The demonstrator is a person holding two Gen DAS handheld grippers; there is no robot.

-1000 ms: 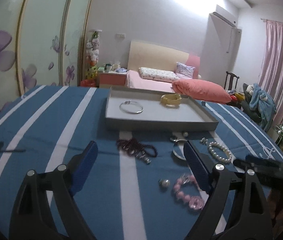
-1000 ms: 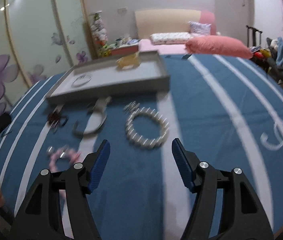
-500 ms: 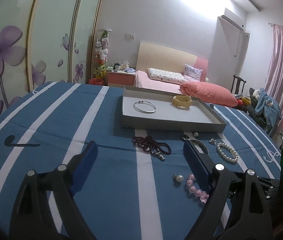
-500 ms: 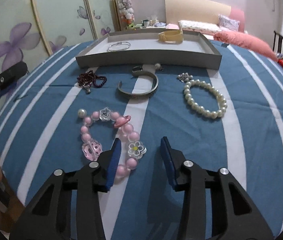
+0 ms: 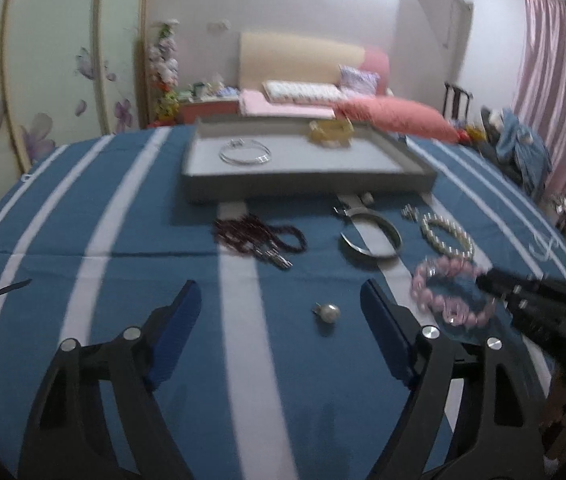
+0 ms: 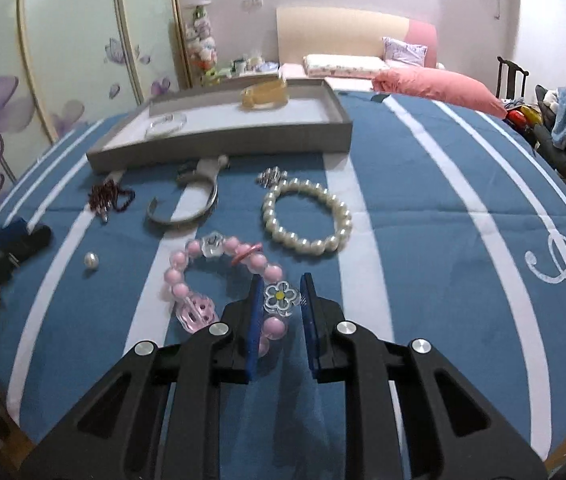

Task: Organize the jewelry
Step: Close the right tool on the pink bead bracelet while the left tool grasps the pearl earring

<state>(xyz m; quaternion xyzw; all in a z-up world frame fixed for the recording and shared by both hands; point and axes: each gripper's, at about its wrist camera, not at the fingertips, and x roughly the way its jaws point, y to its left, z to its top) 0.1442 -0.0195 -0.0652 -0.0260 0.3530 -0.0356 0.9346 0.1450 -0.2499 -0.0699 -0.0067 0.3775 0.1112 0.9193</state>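
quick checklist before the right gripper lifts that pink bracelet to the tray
1. Pink bead bracelet between the right gripper pads: ok, jaws closing around the flower charm.
2. Firm grip: cannot tell.
3. White pearl bracelet apart from it: ok.
4. Grey tray has bare floor: ok.
5. Left gripper out of the path: ok, open, closing slightly over the loose pearl.

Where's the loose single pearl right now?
In the left wrist view the loose pearl lies on the blue striped cloth, between the open left hand-held gripper's fingers, left of the pink bead bracelet.
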